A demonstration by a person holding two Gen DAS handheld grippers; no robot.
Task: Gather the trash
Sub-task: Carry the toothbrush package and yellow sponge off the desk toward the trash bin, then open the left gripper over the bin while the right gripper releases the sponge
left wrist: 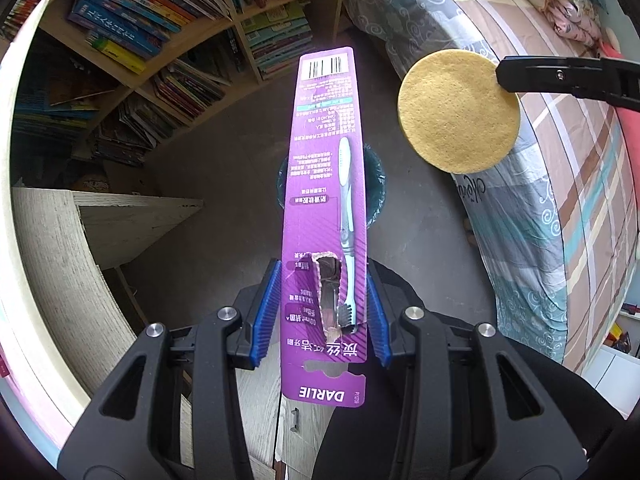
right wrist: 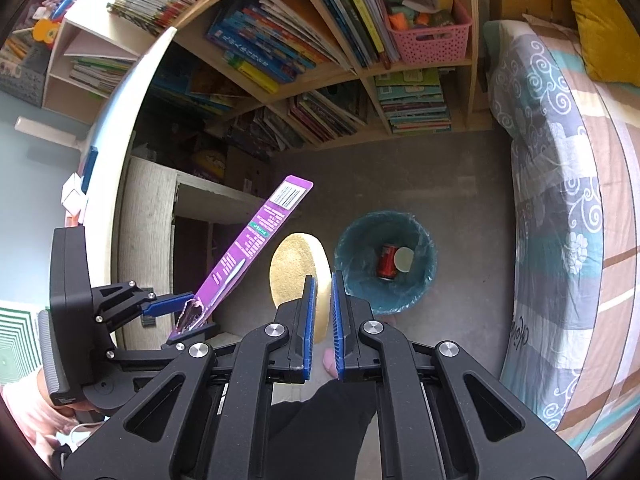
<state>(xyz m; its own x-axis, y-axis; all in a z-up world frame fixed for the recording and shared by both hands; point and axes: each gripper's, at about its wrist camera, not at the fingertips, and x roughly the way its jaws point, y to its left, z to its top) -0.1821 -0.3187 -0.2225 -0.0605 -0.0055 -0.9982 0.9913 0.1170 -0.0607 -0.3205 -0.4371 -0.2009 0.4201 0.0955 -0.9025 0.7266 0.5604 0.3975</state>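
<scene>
Above the lined bin (right wrist: pixel 386 262), already holding a can (right wrist: pixel 387 261), both grippers are hovering. The left gripper (left wrist: pixel 322 304) jaws are clamping a toothbrush card (left wrist: pixel 326 200); the right gripper (right wrist: pixel 323 312), nearly closed, is pinching a sponge disc (right wrist: pixel 294 272), neither dropped yet

Left gripper (left wrist: pixel 324 304) jaws clamped, pointing down; right gripper (right wrist: pixel 322 312) jaws clamped.

Crowded bookshelf (right wrist: pixel 304 60), grey floor (right wrist: pixel 460 184), patterned bed (right wrist: pixel 560 184)
</scene>
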